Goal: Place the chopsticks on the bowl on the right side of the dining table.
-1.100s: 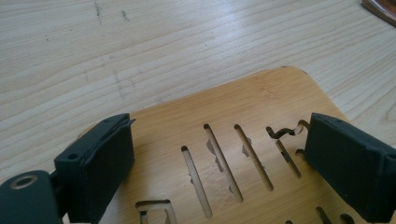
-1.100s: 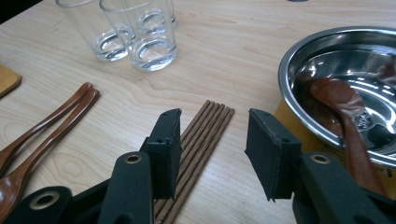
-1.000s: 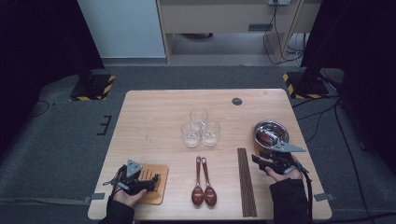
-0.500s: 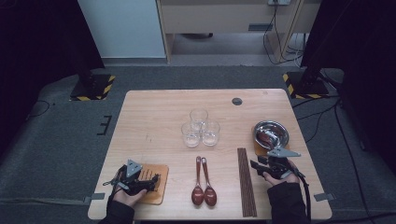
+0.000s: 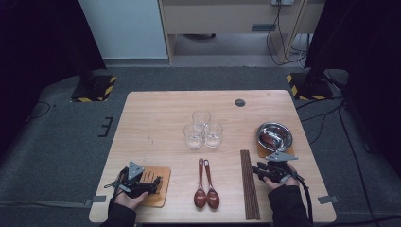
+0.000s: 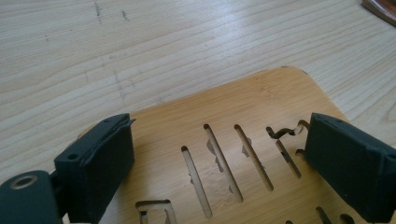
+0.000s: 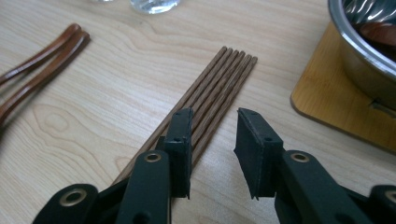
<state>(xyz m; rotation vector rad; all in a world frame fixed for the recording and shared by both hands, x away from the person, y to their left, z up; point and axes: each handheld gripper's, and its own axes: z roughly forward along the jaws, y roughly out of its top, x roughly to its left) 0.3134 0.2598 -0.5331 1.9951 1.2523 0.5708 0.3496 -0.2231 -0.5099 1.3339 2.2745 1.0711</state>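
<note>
A bundle of several brown wooden chopsticks [image 5: 249,184] [image 7: 219,88] lies lengthwise at the table's front right. My right gripper [image 5: 257,170] [image 7: 214,149] is low over its middle. The jaws have just been closing and stand partly apart. A few sticks run between them, and the pads do not press on any. My left gripper [image 5: 152,182] [image 6: 219,163] rests at the front left over a slotted wooden coaster [image 5: 160,193] [image 6: 243,107], jaws wide open, nothing held.
Two dark wooden spoons [image 5: 206,187] [image 7: 42,58] lie left of the chopsticks. Three clear glasses [image 5: 203,130] stand mid-table. A steel bowl [image 5: 274,135] [image 7: 362,51] with something dark red-brown inside sits on a wooden coaster [image 7: 336,102] beyond my right gripper.
My right hand has drawn a little back from the bowl toward the front edge and the chopsticks. The left hand has not moved.
</note>
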